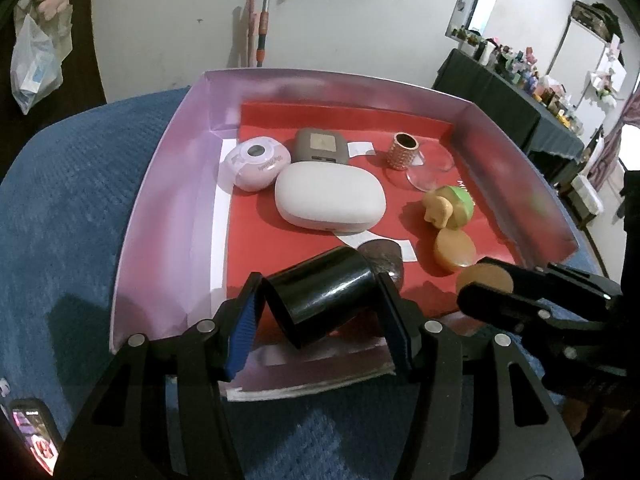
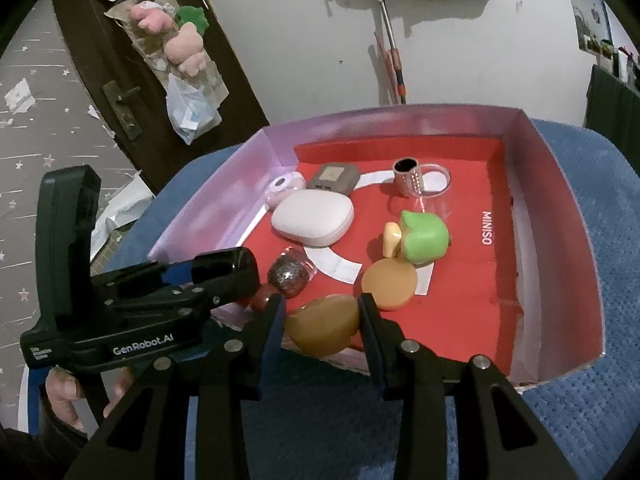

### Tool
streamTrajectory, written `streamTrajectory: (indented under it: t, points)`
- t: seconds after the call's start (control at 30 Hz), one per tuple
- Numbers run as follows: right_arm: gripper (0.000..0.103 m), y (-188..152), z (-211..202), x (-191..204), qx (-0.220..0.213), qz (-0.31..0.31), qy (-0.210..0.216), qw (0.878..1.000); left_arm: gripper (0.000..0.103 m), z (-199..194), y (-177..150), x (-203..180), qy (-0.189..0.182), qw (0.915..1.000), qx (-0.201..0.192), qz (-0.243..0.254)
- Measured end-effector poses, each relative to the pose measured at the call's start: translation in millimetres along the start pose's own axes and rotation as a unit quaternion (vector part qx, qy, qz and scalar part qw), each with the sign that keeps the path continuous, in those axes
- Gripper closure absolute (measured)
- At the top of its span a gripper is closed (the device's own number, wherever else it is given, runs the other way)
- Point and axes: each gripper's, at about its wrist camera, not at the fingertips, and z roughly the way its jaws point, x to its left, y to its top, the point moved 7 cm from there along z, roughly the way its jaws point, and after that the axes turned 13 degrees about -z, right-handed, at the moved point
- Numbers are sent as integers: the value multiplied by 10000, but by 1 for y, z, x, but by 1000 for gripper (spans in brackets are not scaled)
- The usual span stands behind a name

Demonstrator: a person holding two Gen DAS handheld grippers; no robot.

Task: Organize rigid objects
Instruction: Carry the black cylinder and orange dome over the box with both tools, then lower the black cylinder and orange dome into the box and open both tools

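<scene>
Right now the left gripper clamps a black cylinder over the box's near edge. Beside it, the right gripper pinches a tan disc there too.

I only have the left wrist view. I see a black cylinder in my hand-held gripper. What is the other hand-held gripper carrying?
Observer: The right hand-held gripper is clamped on a tan disc, at the near edge of the box.
Operator: Is the spot ahead of it free?
Observer: No, a second tan disc lies just beyond it on the red floor.
Operator: Any print on that floor?
Observer: Yes, MINISO in white near the right wall.
Operator: Who holds the left tool?
Observer: A bare hand grips its handle.
</scene>
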Motion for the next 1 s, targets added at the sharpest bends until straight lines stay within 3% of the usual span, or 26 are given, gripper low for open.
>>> streamTrajectory:
  t: [0.4,0.73,1.0]
  points:
    - [64,-3,23,-3,270,-28,63,9996,49,22,2,-1,-53,9996,255,-69]
    - [64,-2,35,-7,413,-27,43,9991,50,26,5,0,-107,9996,248,-108]
    - [64,0,32,-31,350,28,-505,9981,50,29,7,1,-148,9996,236,-107]
